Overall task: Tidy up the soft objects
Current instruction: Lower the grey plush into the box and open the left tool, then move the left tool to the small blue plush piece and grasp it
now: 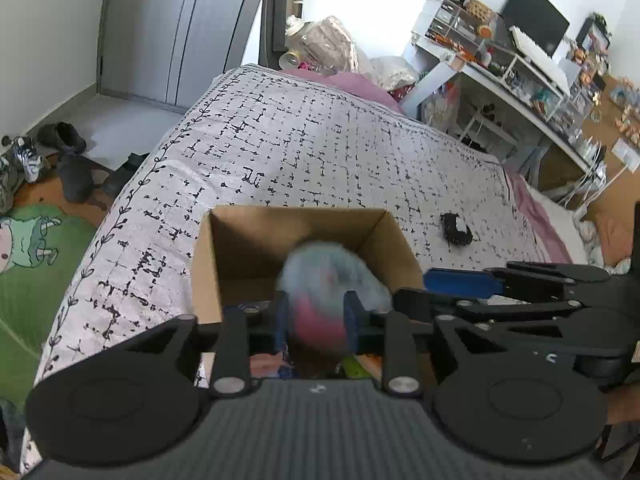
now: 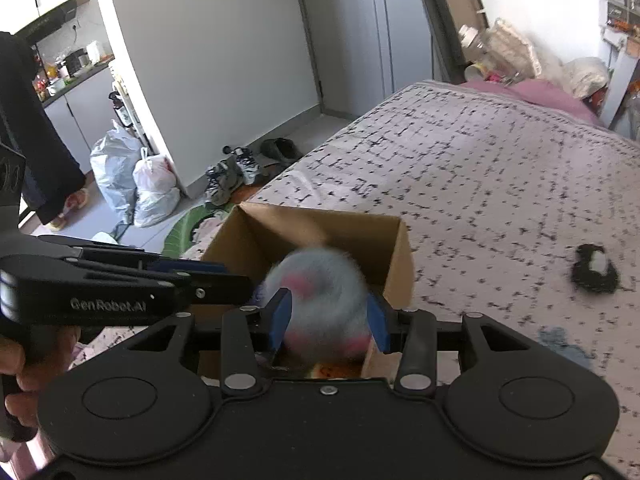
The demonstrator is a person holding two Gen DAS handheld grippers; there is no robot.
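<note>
Bedroom scene: patterned bedspread [image 1: 320, 132] is holding an open cardboard box [image 1: 224, 240]. Both grippers, left [image 1: 316, 316] and right [image 2: 328, 316], are squeezing one blurry fuzzy ball [image 2: 320, 304] over that box.

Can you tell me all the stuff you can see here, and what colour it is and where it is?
fluffy toy: one, pale blue with pink patches, blurred, between both grippers over the box
cardboard box: one, brown, open, on the bed
bedspread: one, white with black marks, covering the bed
small dark object: one, black and white, on the bedspread right of the box
blue cloth: one, on the bedspread near the right gripper
shoes: several, grey and dark, on the floor by the bed
plastic bags: two, white, on the floor
desk: one, white, cluttered, beyond the bed
monitor: one, black, on the desk
left gripper: black, blue fingers, on the toy
right gripper: black, blue fingers, on the toy
</note>
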